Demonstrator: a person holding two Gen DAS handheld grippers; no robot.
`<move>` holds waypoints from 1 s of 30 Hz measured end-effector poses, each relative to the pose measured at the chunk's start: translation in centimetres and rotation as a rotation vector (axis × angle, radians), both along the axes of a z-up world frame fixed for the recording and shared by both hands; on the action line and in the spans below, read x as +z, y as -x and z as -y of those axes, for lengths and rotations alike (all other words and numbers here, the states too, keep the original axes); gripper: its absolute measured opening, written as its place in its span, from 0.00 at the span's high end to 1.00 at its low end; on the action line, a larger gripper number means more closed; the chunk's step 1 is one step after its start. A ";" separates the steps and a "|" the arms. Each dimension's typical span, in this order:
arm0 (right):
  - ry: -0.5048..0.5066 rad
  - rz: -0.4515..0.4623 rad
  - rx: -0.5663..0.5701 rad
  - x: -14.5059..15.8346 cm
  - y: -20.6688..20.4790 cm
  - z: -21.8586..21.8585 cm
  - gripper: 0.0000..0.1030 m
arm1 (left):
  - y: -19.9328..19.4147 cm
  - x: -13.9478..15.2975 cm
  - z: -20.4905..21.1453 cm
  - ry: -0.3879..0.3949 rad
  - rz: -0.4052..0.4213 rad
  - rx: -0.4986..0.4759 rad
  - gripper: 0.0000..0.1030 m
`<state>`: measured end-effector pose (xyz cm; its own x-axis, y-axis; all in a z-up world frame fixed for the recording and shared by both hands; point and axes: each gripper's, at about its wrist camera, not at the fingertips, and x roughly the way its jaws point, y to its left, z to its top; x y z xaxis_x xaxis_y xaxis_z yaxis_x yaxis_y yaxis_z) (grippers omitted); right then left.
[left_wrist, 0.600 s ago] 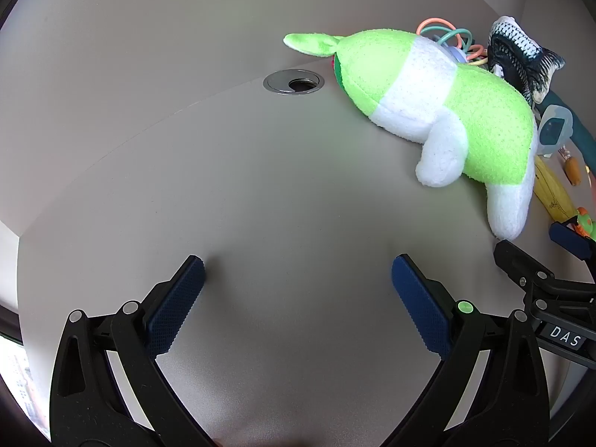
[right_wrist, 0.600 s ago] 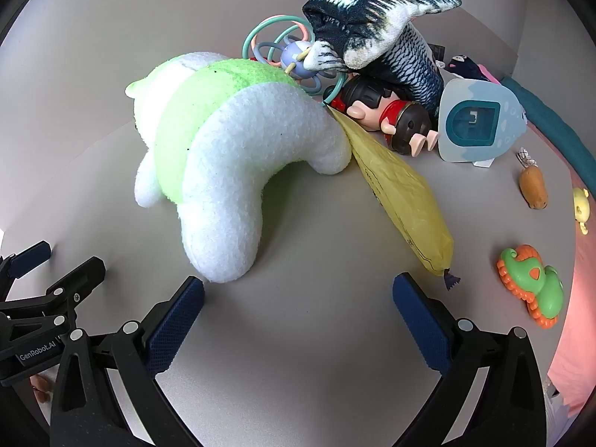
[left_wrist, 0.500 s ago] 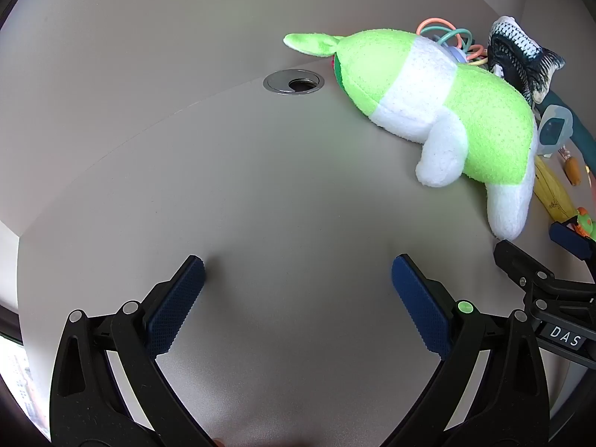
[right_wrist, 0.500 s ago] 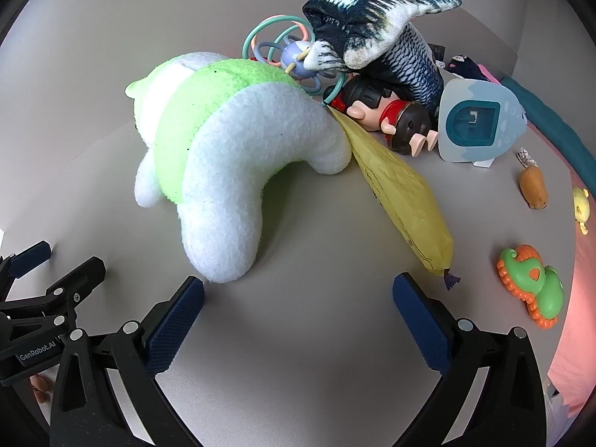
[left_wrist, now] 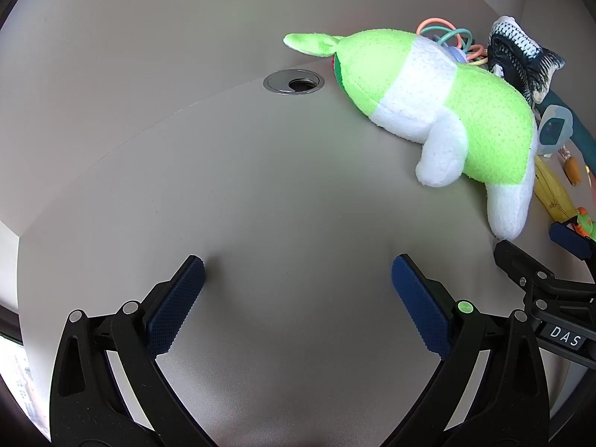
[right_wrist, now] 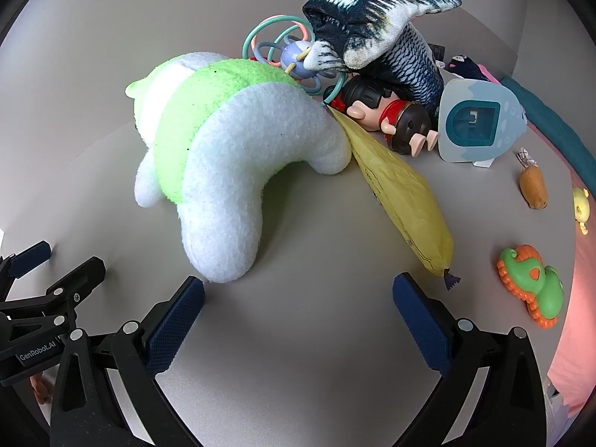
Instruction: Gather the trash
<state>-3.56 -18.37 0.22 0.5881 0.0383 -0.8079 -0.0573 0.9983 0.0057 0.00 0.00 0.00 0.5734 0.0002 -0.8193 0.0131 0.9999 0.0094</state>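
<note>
Two grippers hang over a wide, smooth grey tabletop [left_wrist: 231, 193], both tilted down at it with jaws spread wide and nothing between the blue ribbed pads. The left gripper [left_wrist: 298, 298] faces bare table; the right gripper [right_wrist: 298, 309] faces the clutter, and each shows at the edge of the other's view.

Largest among the clutter is a lime-green and white plush animal [right_wrist: 231, 149], lying on its side just ahead of the right gripper. Behind it a dark blue and white plush fish [right_wrist: 376, 33] leans over a tangle of pastel plastic rings [right_wrist: 275, 48] and a small red-and-brown plastic doll [right_wrist: 387, 115].

The trash, a long crumpled yellow plastic wrapper [right_wrist: 402, 193], lies flat on the table, its far end touching the plush animal's leg, its near end just ahead of the right gripper's right pad.

Smaller still: a pale blue plastic house-shaped toy [right_wrist: 476, 119], a green and orange plastic toy [right_wrist: 532, 283], a small orange carrot-shaped toy [right_wrist: 533, 186], and a round metal cable grommet [left_wrist: 293, 82].
</note>
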 end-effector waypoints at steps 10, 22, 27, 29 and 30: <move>0.000 0.000 0.000 0.0 0.0 0.0 0.02 | 0.0 0.0 0.0 0.000 0.000 0.000 0.06; 0.000 0.000 0.000 0.0 0.0 0.0 0.02 | 0.0 0.0 0.0 0.000 0.000 0.000 0.06; 0.000 0.000 0.000 0.0 0.0 0.0 0.02 | 0.0 0.0 0.0 0.000 0.000 0.000 0.06; 0.000 0.000 0.000 0.0 0.0 0.0 0.02 | 0.0 0.0 0.0 0.000 0.000 0.000 0.06; 0.000 0.000 0.000 0.0 0.0 0.0 0.02 | 0.0 0.0 0.0 0.000 0.000 0.000 0.06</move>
